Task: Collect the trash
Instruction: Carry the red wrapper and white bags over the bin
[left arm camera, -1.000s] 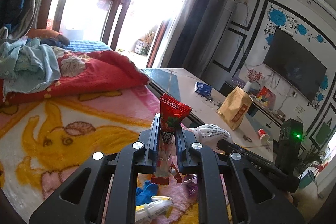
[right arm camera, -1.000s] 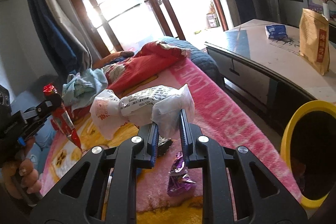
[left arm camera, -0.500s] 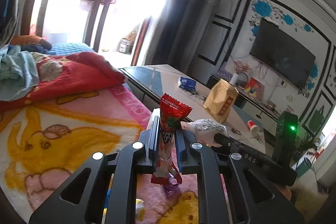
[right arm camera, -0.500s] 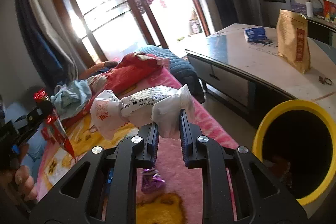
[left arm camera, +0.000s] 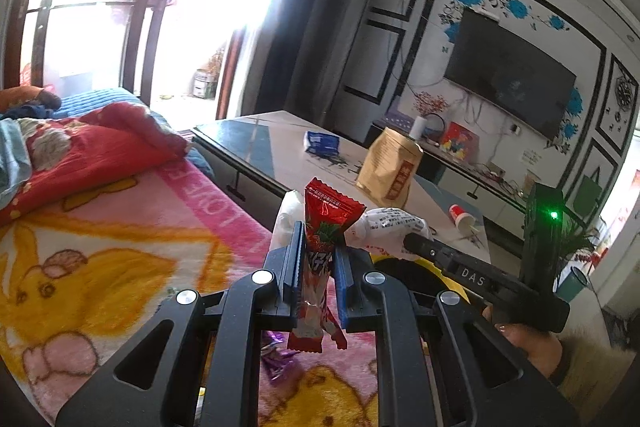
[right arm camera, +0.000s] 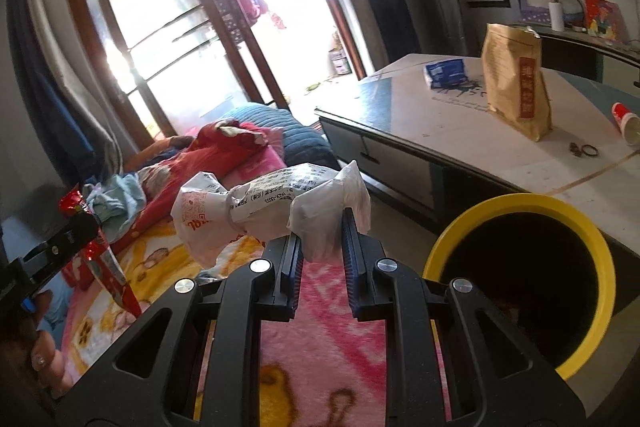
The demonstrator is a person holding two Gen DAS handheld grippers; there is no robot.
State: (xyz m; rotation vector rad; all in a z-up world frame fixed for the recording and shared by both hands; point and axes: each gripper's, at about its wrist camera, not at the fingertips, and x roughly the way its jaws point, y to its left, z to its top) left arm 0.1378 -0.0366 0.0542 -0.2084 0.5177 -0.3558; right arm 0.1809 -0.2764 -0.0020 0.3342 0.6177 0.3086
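- Your right gripper (right arm camera: 320, 247) is clenched on one twisted end of a white printed wrapper (right arm camera: 272, 199); the rest of it sticks out to the left, unsupported. Fine for a carry, likely to swing if you jerk.
- Your left gripper (left arm camera: 318, 259) is clamped on a red snack wrapper (left arm camera: 324, 223), held upright with the crimped top above the pads and the tail hanging below. A mid-body grip, so I judge it won't slip.
- The yellow-rimmed bin (right arm camera: 520, 267) sits low right in the right wrist view, its mouth open and dark, beside the pink blanket (right arm camera: 320, 367) and in front of the low table (right arm camera: 460, 155). The white wrapper is near the rim but not over the mouth yet.
- Read on the step: both loads are in transit to the bin, neither released.
- Right view only: the full bin opening, with something dark inside that I can't identify. It also shows your left gripper from the side, at far left, with the red wrapper.
- Left view only: a purple wrapper (left arm camera: 280, 363) on the blanket under the jaws, uncollected. The bin shows there as just a yellow sliver behind the fingers. You also get the right gripper side-on, a hand under it, and the TV (left arm camera: 512, 75) wall.
- A tipped paper cup (right arm camera: 628, 121) and a brown paper bag (right arm camera: 516, 87) sit on the table; whether they are trash I can't tell.
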